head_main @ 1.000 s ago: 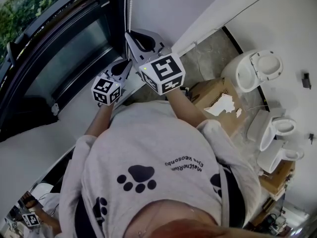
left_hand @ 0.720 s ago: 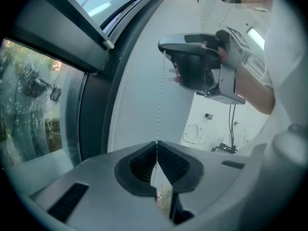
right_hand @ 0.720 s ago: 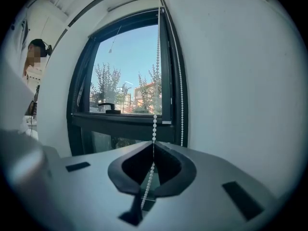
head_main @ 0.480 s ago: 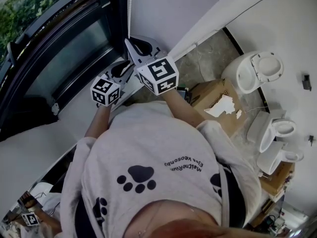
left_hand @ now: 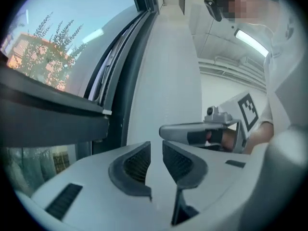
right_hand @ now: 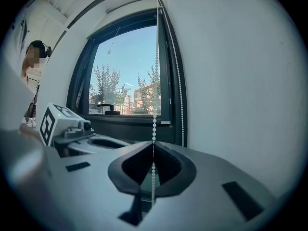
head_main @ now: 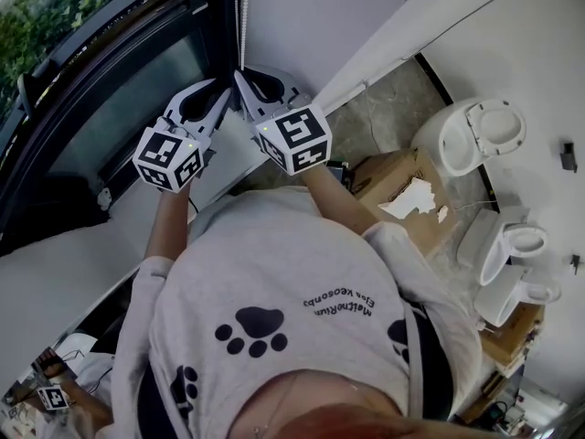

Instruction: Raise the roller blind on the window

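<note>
The bead chain [right_hand: 154, 121] of the blind hangs down at the right side of the window [right_hand: 127, 76], just beside the dark frame and the white wall [right_hand: 231, 81]. It has two strands. One strand goes straight down into the right gripper [right_hand: 153, 144]. The other strand hangs free, a little more to the right, near the wall.

The right gripper's jaws are closed tight on the chain. The little white beads go in at the tips and come out under them.

The left gripper [left_hand: 156, 150] sits just to the left of the right one, close to the chain. Its jaws have just been opening. They stand apart with a small gap, and nothing is between them. They hold nothing.

From the head view, both grippers point at the window corner, where the chain [head_main: 243, 26] comes down. The person wears a grey shirt [head_main: 274, 282] with black paw prints.

Outside the window are green trees [right_hand: 108, 83] and blue sky. A black window handle [right_hand: 107, 108] sits on the low part of the frame.

On the floor behind the person are a brown cardboard box [head_main: 388, 172] and some white toilets [head_main: 475, 131].
</note>
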Available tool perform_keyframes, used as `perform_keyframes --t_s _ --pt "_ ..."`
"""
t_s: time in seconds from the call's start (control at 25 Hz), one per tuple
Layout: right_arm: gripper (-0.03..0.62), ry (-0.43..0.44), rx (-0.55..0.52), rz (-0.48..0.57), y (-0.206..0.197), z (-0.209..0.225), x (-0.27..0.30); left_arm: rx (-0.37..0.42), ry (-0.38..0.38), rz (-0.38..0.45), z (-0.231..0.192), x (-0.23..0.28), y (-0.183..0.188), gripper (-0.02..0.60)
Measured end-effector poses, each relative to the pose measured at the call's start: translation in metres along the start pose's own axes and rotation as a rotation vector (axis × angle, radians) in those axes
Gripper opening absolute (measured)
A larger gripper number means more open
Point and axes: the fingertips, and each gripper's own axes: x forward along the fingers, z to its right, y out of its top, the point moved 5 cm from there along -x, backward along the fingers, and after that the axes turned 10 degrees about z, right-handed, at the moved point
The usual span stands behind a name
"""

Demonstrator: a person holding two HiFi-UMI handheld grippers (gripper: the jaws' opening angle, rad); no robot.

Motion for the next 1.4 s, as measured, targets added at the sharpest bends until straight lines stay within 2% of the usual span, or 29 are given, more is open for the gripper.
perform_keyframes --t_s 0.12,0.28,0.52,0.68,0.92,1.04,1.4 --pt "0.009 -0.004 -0.004 0.001 0.001 0.001 0.000 0.030 0.006 0.042 0.000 -0.001 0.034 0.084" --pt "0.009 -0.005 -0.011 0.003 0.000 0.000 -0.001 0.006 -0.065 0.112 0.005 0.009 0.082 0.084" --pt "0.009 -0.003 -0.016 0.001 0.000 -0.004 -0.001 0.112 -0.166 0.128 0.025 0.033 0.137 0.095" --pt "0.009 -0.003 -0.021 0.005 0.001 -0.005 -0.001 0.141 -0.181 0.139 0.029 0.044 0.160 0.085" --pt "0.009 -0.007 -0.024 0.004 0.001 -0.009 0.000 0.144 -0.189 0.137 0.027 0.054 0.164 0.023" --pt "0.009 -0.013 -0.027 0.000 -0.001 -0.008 0.000 0.128 -0.184 0.150 0.026 0.053 0.162 0.017" --pt "0.009 -0.027 -0.039 -0.067 -0.054 -0.008 0.000 0.091 -0.145 0.086 0.018 0.045 0.108 0.015"
